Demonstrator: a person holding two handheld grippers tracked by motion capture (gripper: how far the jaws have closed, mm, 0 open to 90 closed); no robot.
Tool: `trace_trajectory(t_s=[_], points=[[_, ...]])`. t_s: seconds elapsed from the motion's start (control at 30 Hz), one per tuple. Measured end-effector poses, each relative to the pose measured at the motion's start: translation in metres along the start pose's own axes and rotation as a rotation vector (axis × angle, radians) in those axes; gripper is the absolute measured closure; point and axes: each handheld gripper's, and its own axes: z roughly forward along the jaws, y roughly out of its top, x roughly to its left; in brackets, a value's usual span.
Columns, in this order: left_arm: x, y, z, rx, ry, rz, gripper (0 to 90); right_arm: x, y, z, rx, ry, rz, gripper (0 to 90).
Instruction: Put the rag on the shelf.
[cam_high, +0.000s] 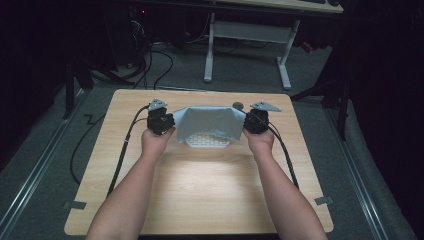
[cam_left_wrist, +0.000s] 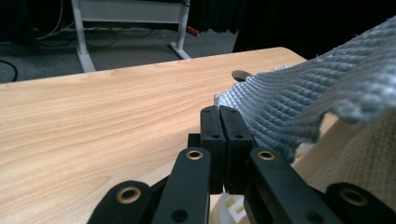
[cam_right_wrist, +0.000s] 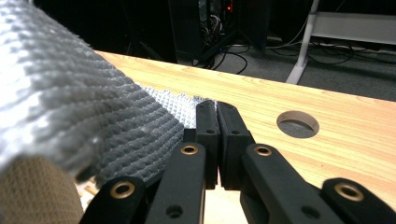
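Observation:
A grey-blue waffle-weave cloth (cam_high: 210, 122) is spread over a white latticed basket (cam_high: 207, 141) at the far middle of the wooden table (cam_high: 200, 190). My left gripper (cam_high: 167, 120) holds the cloth's left end and my right gripper (cam_high: 249, 121) holds its right end, so the cloth hangs stretched between them. In the left gripper view the jaws of the left gripper (cam_left_wrist: 219, 112) are pressed together at the edge of the cloth (cam_left_wrist: 299, 102). In the right gripper view the right gripper (cam_right_wrist: 217, 107) is likewise shut against the cloth (cam_right_wrist: 70, 102). Most of the basket is hidden under the cloth.
A round hole (cam_high: 238, 105) in the table top lies just behind the cloth, near the right gripper. Something beige (cam_left_wrist: 364, 154) sits under the cloth. Beyond the table stands a white-legged desk (cam_high: 285, 65), with cables on the grey floor.

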Motion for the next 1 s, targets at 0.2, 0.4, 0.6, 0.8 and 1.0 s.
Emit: trace_trajectory(t_s=[0.2, 0.4, 0.6, 0.8, 1.0], points=[[0.004, -0.007, -0.002, 0.0, 0.007, -0.014, 89.4, 0.001, -0.002, 0.001, 0.005, -0.002, 0.003, 88.8], [0.004, -0.009, -0.004, -0.001, 0.008, -0.011, 87.5, 0.0, -0.005, 0.001, 0.008, -0.003, -0.001, 86.9], [0.007, -0.007, -0.009, -0.005, 0.041, -0.016, 71.3, -0.004, -0.006, -0.002, 0.009, -0.015, 0.008, 75.6], [0.013, -0.001, -0.022, -0.035, 0.083, -0.022, 64.3, -0.009, 0.001, -0.011, -0.015, -0.04, -0.005, 68.6], [0.019, 0.002, -0.032, -0.047, 0.116, -0.022, 62.2, -0.016, 0.007, -0.02, -0.028, -0.061, -0.003, 65.9]])
